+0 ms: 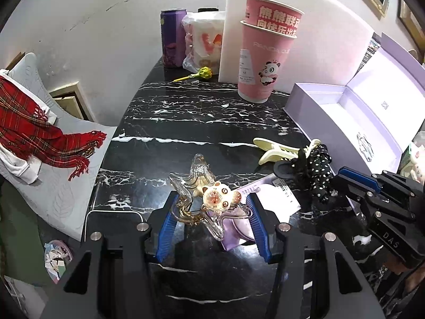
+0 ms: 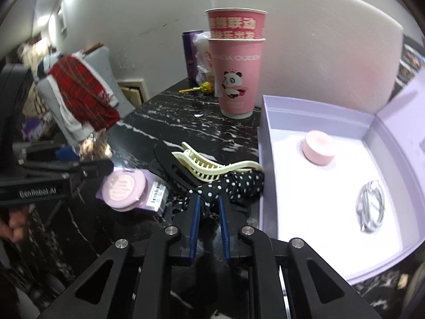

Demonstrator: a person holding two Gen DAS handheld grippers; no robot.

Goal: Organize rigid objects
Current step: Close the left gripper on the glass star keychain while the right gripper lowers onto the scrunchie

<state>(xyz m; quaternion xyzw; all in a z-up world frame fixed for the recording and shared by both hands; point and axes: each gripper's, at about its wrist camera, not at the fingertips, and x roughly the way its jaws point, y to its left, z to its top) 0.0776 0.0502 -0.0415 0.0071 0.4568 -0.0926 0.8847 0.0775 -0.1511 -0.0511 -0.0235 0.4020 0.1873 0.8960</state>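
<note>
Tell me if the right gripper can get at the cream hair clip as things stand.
Probably not right away. The right gripper is shut on the polka-dot bow, so its fingers are taken. The cream hair clip lies uncovered just beyond it, resting over the bow; nothing else blocks it once the bow is released.

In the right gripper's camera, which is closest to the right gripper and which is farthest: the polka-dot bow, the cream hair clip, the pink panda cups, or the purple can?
From the right gripper:
1. The polka-dot bow, right between its fingers.
2. The cream hair clip, just behind the bow.
3. The pink panda cups, farther back, beside the purple box's corner.
4. The purple can, farthest, by the wall.
</note>
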